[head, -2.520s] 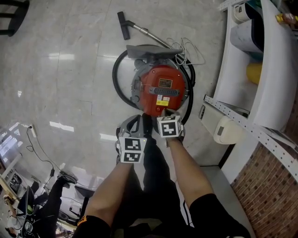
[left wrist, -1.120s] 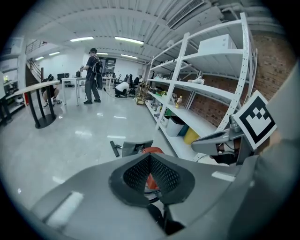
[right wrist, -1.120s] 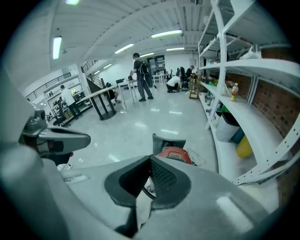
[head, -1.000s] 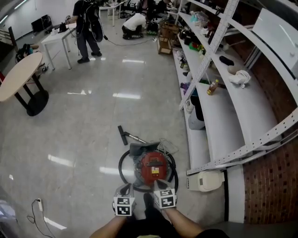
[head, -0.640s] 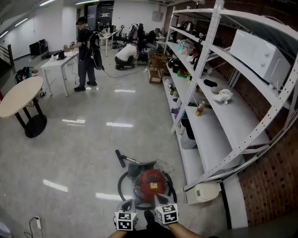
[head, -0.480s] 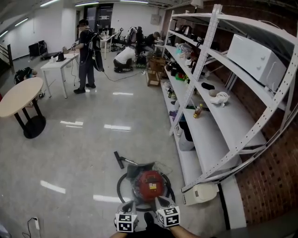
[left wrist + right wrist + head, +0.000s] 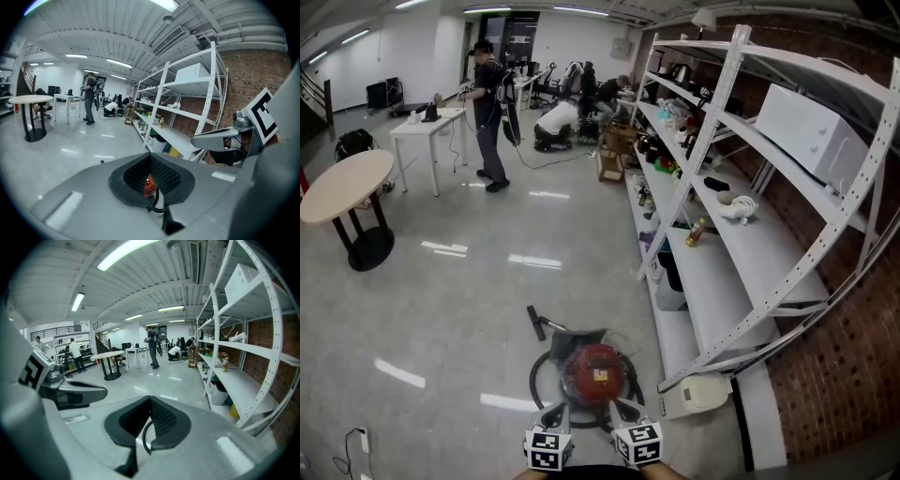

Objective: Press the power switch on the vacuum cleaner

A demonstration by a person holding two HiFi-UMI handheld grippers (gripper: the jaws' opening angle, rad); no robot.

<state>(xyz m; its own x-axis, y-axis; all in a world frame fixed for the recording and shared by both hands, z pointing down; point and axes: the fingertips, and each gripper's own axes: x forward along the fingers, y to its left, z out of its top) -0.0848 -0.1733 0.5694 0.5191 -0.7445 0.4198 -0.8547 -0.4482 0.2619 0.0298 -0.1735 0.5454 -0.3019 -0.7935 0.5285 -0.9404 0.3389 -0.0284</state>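
Note:
The red vacuum cleaner [image 7: 593,373] stands on the floor, ringed by its black hose [image 7: 536,379]. Its floor nozzle [image 7: 534,322] lies beyond it. Both grippers sit at the bottom edge of the head view, just short of the vacuum and apart from it. My left gripper [image 7: 555,414] is shut; in the left gripper view a sliver of the red vacuum [image 7: 148,184] shows through the notch of the left gripper [image 7: 151,180]. My right gripper [image 7: 624,409] is shut too, and the right gripper view shows a piece of black hose [image 7: 143,436] past the right gripper [image 7: 149,423]. The power switch is not discernible.
A long white shelving rack [image 7: 724,246] with bottles and boxes runs along the right. A white appliance [image 7: 698,395] lies on the floor beside the vacuum. A round table [image 7: 345,184], a white desk [image 7: 428,127] and several people [image 7: 492,112] are further off.
The head view has swung up from straight down on the vacuum to across the room. The grippers now sit at the frame's bottom, the right one no longer over the vacuum's near edge.

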